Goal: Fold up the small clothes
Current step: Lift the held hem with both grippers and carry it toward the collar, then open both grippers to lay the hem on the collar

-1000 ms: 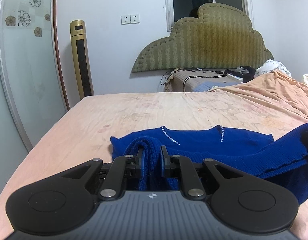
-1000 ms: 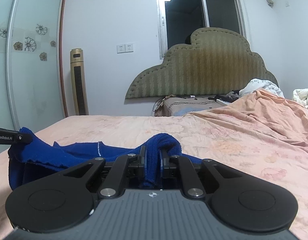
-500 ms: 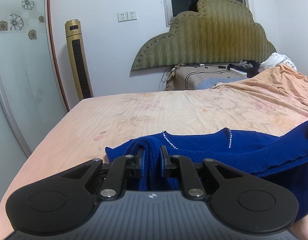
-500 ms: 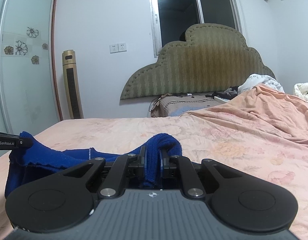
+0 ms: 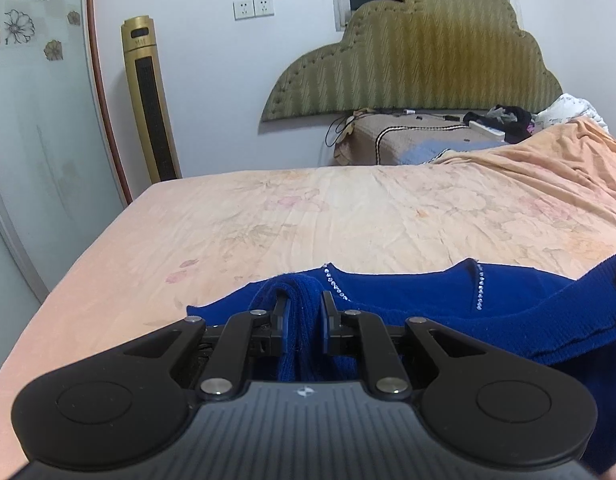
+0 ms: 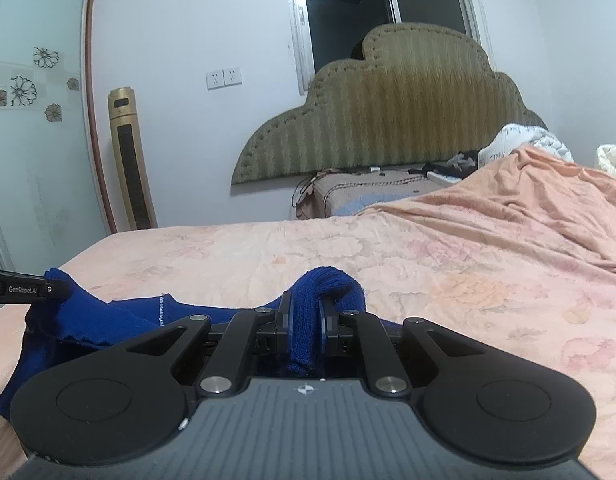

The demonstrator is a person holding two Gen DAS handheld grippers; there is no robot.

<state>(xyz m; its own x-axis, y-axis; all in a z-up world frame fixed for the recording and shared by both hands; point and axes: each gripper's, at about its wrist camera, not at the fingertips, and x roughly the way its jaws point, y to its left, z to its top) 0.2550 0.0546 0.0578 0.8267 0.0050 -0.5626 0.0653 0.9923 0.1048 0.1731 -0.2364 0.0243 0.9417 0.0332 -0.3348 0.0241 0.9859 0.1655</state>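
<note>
A dark blue knit sweater [image 5: 420, 296] with a rhinestone-trimmed neckline lies on the near part of the bed. My left gripper [image 5: 304, 304] is shut on a bunched fold of its edge, the cloth pinched between both pads. My right gripper [image 6: 306, 308] is likewise shut on a raised hump of the same blue sweater [image 6: 108, 316]. In the right wrist view a finger of the left gripper [image 6: 24, 289] shows at the left edge, holding the cloth up. The lifted edge stretches between the two grips, folded over the lower layer.
The bed sheet [image 5: 348, 216] is peach with a faint flower print. A rumpled peach blanket [image 6: 528, 208] rises at the right. A green padded headboard [image 5: 420, 64], a gold tower fan [image 5: 150, 100] and a cluttered low stand [image 5: 420, 136] stand at the far wall.
Both grippers have carried the sweater's lifted edge back toward the near side and slightly lower, their grips unchanged. More bare sheet now shows beyond the garment.
</note>
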